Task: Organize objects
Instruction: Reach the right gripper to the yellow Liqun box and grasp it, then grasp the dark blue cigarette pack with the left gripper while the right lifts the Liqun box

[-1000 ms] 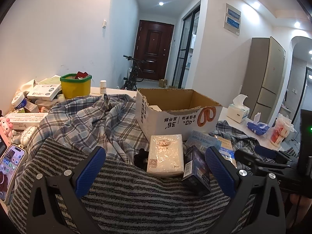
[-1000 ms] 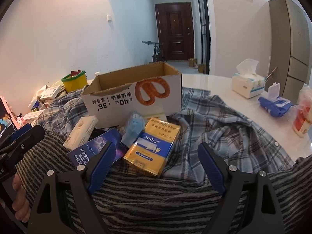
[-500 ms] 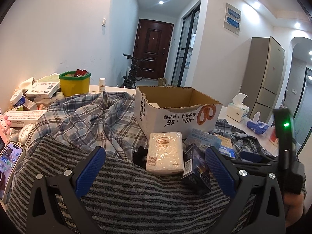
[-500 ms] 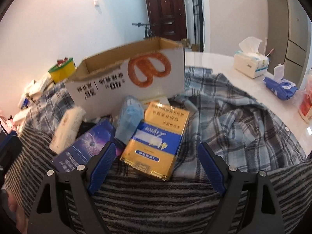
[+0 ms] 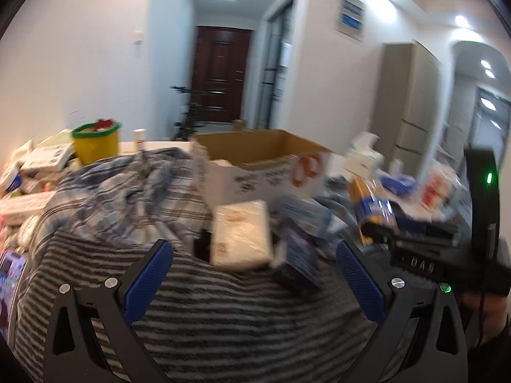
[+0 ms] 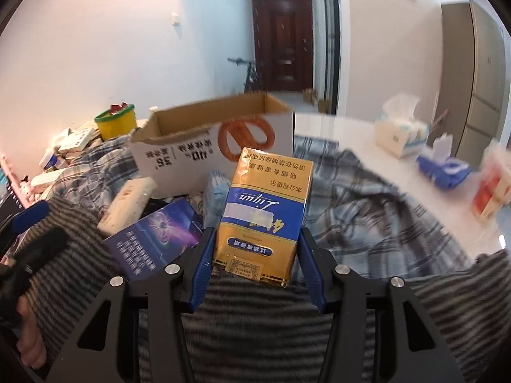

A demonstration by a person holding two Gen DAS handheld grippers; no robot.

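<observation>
The right claw has its blue pads pressed against both sides of a gold-and-blue rectangular carton, which looks lifted clear of the grey striped fleece blanket and points toward the open white-and-brown cardboard box just behind it. The left claw hangs wide apart over the same blanket with nothing between its pads.

Judging by this, the sorting is at an early stage. 1 pale item shows inside the box in the left view, though blur hides what it is. Still lying in front of the box are a cream plastic-wrapped pack, a dark purple-blue printed box and a light blue soft packet. The carton seems the next piece to go in; the other 3 remain, as does the clutter of small boxes along the desk's wall side.
</observation>
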